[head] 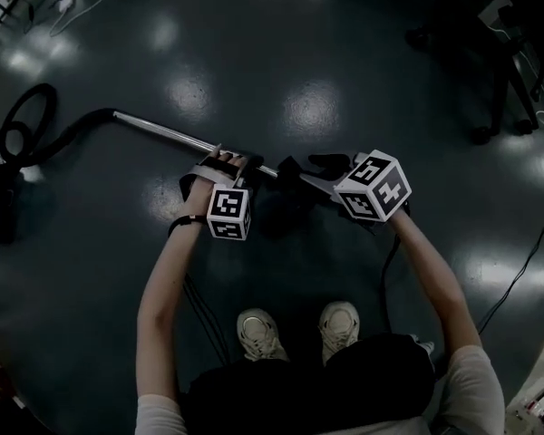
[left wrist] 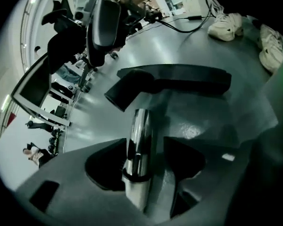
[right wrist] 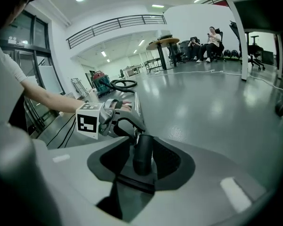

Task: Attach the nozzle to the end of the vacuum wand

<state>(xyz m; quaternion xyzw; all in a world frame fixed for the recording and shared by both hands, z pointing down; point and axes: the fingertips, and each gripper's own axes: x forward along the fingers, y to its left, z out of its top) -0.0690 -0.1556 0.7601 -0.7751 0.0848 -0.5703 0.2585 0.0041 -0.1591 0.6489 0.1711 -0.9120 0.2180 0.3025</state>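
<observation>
Straddling wand [left wrist: 137, 140] end, left gripper [head: 225, 163] jaws released; right gripper [head: 331, 178] jaws released around nozzle [left wrist: 174, 79], socket facing wand for joining.

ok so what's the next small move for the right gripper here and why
Probably close the right gripper on the nozzle. Its black neck stands between the jaws, which look not yet clamped, and the nozzle seems to lie on the floor with its socket aimed aside of the wand tip, so it needs gripping before lining up.
</observation>
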